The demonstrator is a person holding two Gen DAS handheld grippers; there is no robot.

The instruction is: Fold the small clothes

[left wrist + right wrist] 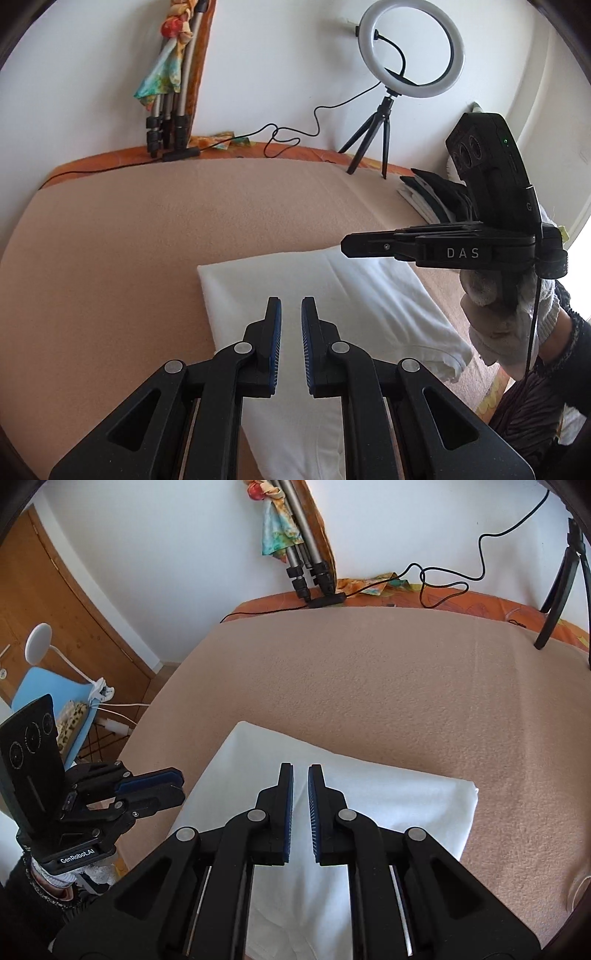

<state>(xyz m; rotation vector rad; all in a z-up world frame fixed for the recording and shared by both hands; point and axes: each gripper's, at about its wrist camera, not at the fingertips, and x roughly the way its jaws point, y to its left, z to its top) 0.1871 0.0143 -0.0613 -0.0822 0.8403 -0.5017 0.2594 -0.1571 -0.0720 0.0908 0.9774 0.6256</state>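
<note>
You are working over the tan blanket (369, 686) filling the frame's middle, where the white garment (388, 805) is lying folded flat at lower centre. Both grippers are hovering above it holding nothing: your left gripper (291, 306) and your right gripper (300, 773) are each showing fingers drawn nearly together with only a slim gap. This fold is looking finished; next you are likely needing one more fold or a move onto the stacked clothes (436, 195) at right. Readable lettering: "DAS" and "GenRobot.AI".
</note>
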